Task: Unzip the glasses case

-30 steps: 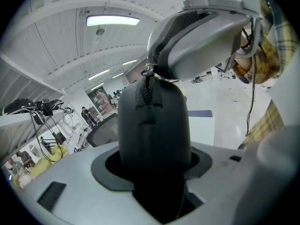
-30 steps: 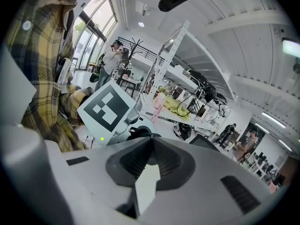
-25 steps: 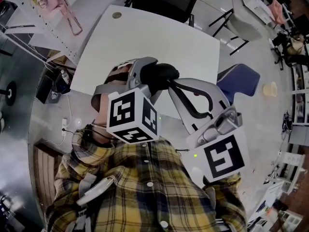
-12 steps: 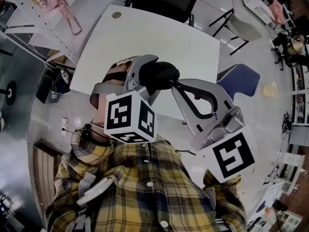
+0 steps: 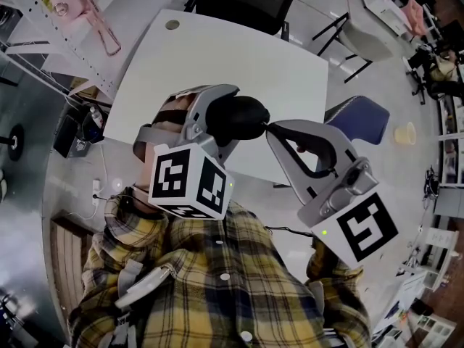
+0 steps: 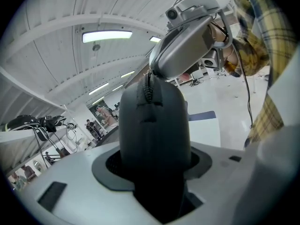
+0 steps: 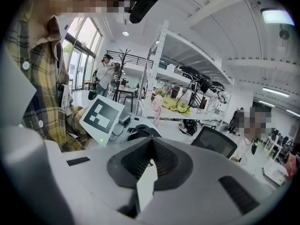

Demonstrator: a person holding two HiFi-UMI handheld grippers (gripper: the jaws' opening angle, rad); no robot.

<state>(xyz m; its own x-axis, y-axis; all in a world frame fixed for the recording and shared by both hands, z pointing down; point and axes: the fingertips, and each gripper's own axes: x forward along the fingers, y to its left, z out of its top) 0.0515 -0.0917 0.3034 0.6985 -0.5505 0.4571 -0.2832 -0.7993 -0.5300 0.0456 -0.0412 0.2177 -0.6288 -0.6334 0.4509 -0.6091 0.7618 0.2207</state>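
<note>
Head view: the left gripper (image 5: 230,119) is held up in front of a plaid shirt (image 5: 217,281), above a white tabletop (image 5: 217,56). Its fingers are wrapped round the black glasses case (image 5: 250,116), one on each side. The right gripper (image 5: 270,127) comes in from the right with its narrow tip touching the case's right end.

Left gripper view: the case stands up between the two fingers and fills the gap, so they are clamped firmly on its sides. A zipper runs up the middle of the case, and the zipper pull (image 6: 149,81) at the top goes straight into the closed tip of the right gripper, which hangs just above the case.

Right gripper view: the fingers (image 7: 187,172) are brought together and meet at the tips, with only a thin wedge of light lower down. Just beyond the tips sits the dark end of the case, and beside it the left gripper's marker cube (image 7: 101,116).
</note>
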